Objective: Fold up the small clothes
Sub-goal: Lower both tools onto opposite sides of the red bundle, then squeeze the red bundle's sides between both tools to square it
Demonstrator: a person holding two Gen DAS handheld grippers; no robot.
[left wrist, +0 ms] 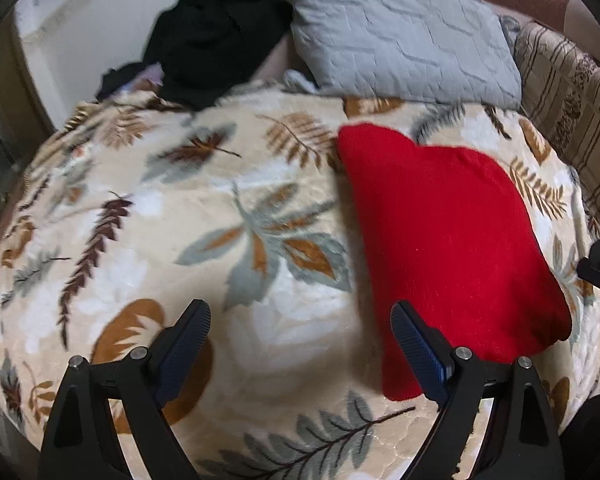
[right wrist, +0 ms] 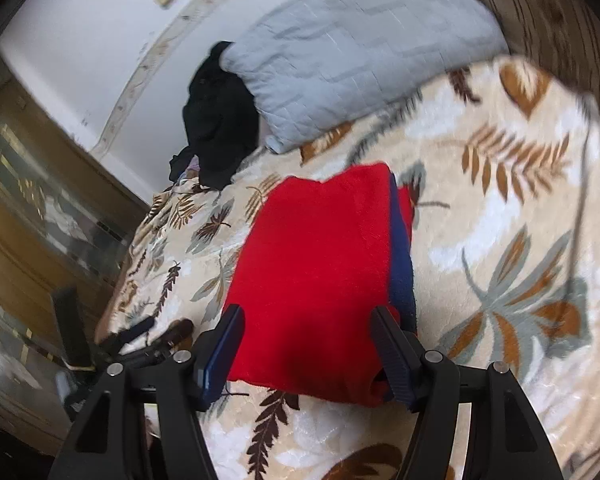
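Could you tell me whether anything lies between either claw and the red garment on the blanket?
Nothing visible does. The left claw is open over bare blanket, its right finger at the red garment's near left edge. The right claw is open right at the garment's near edge. The pillow and black clothes lie beyond it.

Red garment (left wrist: 440, 232), leaf-patterned cream blanket (left wrist: 180, 208), grey pillow (left wrist: 400, 36).

Left gripper (left wrist: 300, 316): jaws spread wide, nothing between them; right gripper (right wrist: 306, 320): jaws apart, both angled downward.
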